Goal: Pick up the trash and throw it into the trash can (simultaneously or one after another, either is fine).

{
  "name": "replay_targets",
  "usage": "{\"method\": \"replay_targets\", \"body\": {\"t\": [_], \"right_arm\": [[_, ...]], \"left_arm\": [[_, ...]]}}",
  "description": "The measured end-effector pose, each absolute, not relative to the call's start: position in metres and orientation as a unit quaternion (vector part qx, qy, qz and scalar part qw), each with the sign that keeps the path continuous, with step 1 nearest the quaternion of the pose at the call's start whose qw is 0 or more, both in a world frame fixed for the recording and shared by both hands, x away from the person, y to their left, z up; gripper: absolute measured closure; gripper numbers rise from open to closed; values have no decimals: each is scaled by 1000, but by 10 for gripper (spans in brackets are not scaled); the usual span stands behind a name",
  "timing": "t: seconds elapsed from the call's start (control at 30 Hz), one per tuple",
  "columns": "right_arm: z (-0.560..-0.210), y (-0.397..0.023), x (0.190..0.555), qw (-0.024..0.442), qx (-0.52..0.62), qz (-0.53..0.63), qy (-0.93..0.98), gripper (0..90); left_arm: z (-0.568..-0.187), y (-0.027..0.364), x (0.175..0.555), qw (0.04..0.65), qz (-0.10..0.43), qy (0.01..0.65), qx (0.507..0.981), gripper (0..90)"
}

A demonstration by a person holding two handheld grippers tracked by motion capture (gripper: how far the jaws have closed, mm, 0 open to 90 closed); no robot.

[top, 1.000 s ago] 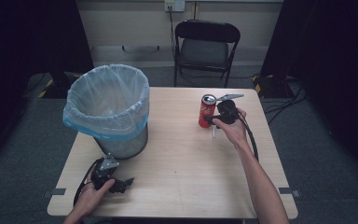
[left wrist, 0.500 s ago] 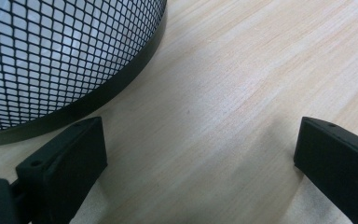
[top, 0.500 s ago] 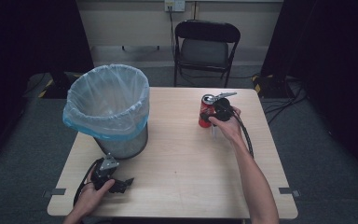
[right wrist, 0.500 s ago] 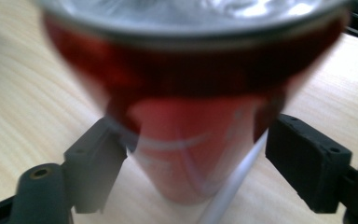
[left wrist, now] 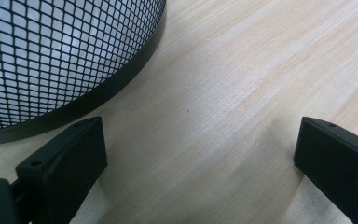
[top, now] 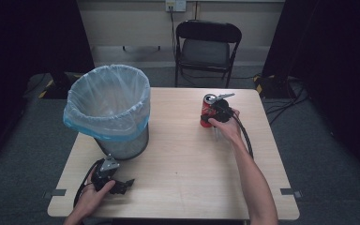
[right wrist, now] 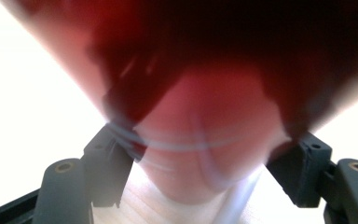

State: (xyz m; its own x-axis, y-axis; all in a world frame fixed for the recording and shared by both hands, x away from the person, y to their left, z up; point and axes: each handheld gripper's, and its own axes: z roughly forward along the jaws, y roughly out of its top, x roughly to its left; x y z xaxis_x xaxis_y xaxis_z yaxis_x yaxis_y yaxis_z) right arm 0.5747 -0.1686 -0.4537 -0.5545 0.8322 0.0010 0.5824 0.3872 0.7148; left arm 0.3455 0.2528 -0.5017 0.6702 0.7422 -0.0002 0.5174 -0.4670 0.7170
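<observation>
Two grippers work at one pale wooden table [top: 178, 164], and the sweep starts at the near left corner. A hand lies there with the left gripper [top: 122, 185] resting on the wood, its jaws pointing along the front edge towards the right. Seen from the left gripper view, those jaws stand wide apart with only bare tabletop between them, so this tool is open and holds nothing. Just beyond it rises the black mesh waste bin [top: 117, 140], lined with a thin blue bag [top: 108, 101] whose rim folds down over the outside; the mesh wall and dark base ring of the bin curve past close to one jaw.

Bare wood lies across the middle. On the far right part of the table stands the red drink can [top: 207, 110], upright, well apart from the bin. The right gripper [top: 214, 117] reaches it from the person's side, one forearm stretched along the table behind it. From the right gripper view the can is a red blur between both jaws, which have just been closing around it; whether the pads already press on it I cannot tell
</observation>
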Motion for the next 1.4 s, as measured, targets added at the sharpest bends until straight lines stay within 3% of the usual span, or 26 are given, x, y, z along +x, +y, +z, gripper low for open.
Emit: {"method": "replay_targets", "body": {"t": [0.13, 0.7, 1.4], "right_arm": [[-456, -168, 575, 185, 436, 337, 814, 341], [-446, -171, 570, 180, 435, 347, 811, 347], [-414, -161, 517, 138, 417, 408, 800, 349]], "left_arm": [[-502, 253, 345, 356, 158, 374, 842, 18], [-502, 253, 345, 356, 158, 374, 842, 18], [-502, 253, 345, 357, 158, 375, 841, 18]]}}
